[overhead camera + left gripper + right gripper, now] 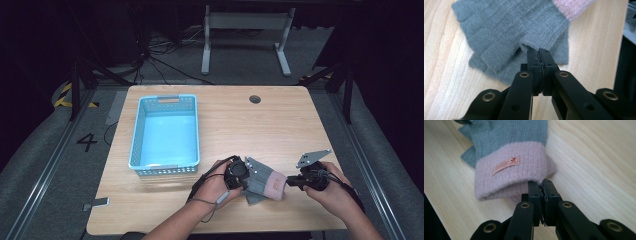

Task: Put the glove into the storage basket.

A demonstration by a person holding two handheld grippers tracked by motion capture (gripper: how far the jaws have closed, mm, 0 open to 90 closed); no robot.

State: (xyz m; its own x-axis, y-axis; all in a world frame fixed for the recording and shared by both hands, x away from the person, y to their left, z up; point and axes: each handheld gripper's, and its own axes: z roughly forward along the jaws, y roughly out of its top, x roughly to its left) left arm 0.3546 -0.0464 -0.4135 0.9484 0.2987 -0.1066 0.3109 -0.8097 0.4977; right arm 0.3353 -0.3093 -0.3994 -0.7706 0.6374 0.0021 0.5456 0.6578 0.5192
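The grey knitted glove (262,181) with a pink cuff (276,186) lies near the front edge of the wooden table (280,120), right of centre, between my two grippers. In the left gripper view, its grey finger end (509,37) spreads over the wood, and one knitted edge runs straight into the jaws. My left gripper (539,53) has its jaws pressed together on that grey edge, pinching the fabric. In the right gripper view, the pink cuff (511,173) faces the camera and carries a small tan label (506,165) with lettering too small to read. My right gripper (541,185) has its jaws closed on the lower rim of that cuff, pinching it. In the high view, the left gripper (237,173) sits at the glove's left end, held by the left hand (214,187), and the right gripper (289,182) sits at the cuff end, held by the right hand (327,187), with its grey three-cornered plate (313,157) tilted above it. A light blue plastic basket (135,145) stands on the left half of the table, well apart from the glove. A round dark grommet (255,99) sits near the table's far edge. Beyond the table, a white frame (245,35) stands on the grey floor.
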